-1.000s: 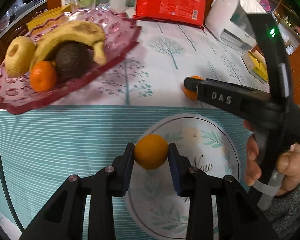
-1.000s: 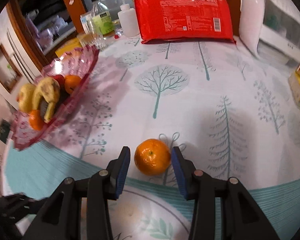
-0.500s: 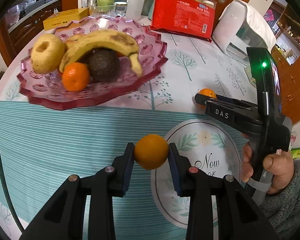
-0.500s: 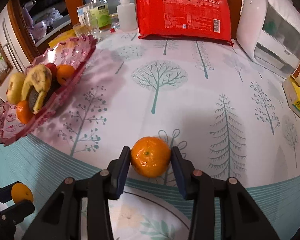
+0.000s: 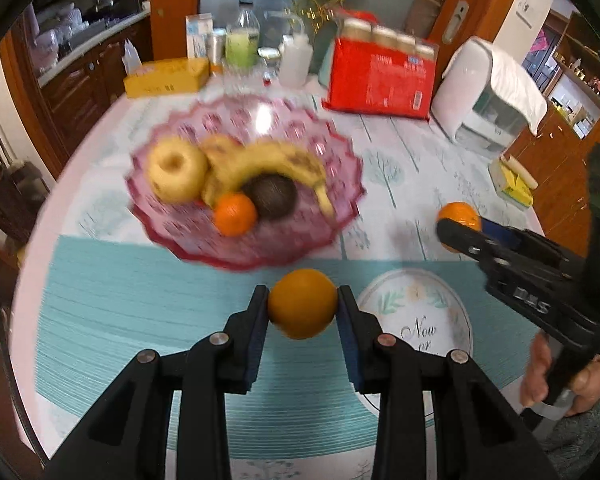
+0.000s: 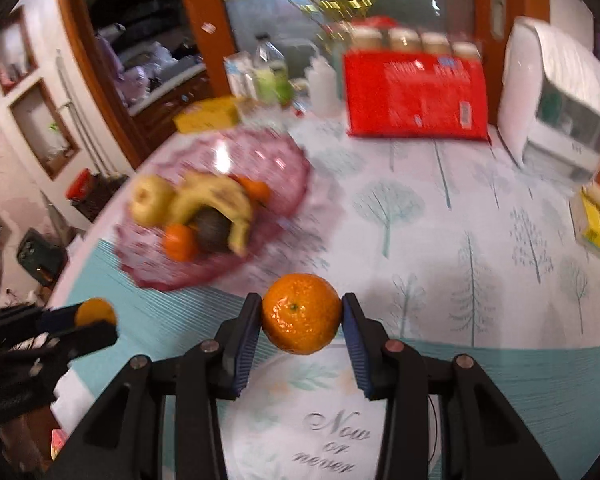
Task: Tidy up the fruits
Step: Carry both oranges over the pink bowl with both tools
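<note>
Orange smooth-skinned round fruit [image 5: 302, 303] clamped between left gripper [image 5: 302, 312] pads, lifted clear of table. Second dimpled orange mandarin [image 6: 301, 313] clamped likewise in right gripper [image 6: 302, 320]. Both likely light, firm, soft-skinned; grip across widest girth, moderate squeeze. Pink scalloped glass fruit dish [image 5: 332, 152] ahead, near. Round placemat [image 6: 300, 420] reads "Now or never".

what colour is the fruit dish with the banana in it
Translucent pink fruit dish, with a moulded pattern; clearest in the left wrist view.
</note>
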Demonstrator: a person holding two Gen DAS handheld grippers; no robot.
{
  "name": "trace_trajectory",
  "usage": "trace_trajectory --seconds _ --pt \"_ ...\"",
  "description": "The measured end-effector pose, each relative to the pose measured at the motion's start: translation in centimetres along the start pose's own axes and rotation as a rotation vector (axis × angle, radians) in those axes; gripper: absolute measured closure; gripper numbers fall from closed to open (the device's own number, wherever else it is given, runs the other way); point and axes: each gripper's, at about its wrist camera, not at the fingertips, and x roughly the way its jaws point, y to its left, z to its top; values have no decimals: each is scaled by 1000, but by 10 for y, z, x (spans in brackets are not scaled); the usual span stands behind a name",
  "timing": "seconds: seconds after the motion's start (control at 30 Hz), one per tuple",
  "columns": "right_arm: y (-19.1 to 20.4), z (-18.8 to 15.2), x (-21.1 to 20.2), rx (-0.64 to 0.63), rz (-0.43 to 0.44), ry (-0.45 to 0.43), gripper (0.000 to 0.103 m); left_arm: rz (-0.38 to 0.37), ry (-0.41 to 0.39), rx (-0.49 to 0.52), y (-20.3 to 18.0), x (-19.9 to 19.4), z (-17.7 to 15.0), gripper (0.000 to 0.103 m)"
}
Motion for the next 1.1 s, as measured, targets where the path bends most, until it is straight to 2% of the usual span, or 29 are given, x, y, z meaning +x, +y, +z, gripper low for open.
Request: trace_trajectory --seconds 0.13,0.33,0.43,0.53,0.63,0.73,0.93,1.1 --pt "21 38 -37 -32 20 -71 62 16 -52 26 18 -39 34 71" --pt "42 101 -76 -48 69 -149 62 94 -147 108 42 -88 101 71" --pt "52 130 -80 -57 74 -176 62 120 -167 145 55 -98 134 71" --pt "63 155 -67 -53 75 -178 62 136 -175 180 66 -93 165 71" --pt "70 166 -36 -41 61 -147 62 135 -159 209 76 -68 187 71" --pt "73 163 9 -4 66 -79 62 115 -98 225 88 -24 202 71" --pt "77 122 99 64 60 101 62 73 42 282 96 77 206 71" --pt "81 87 133 83 46 190 62 36 133 324 96 143 202 71"
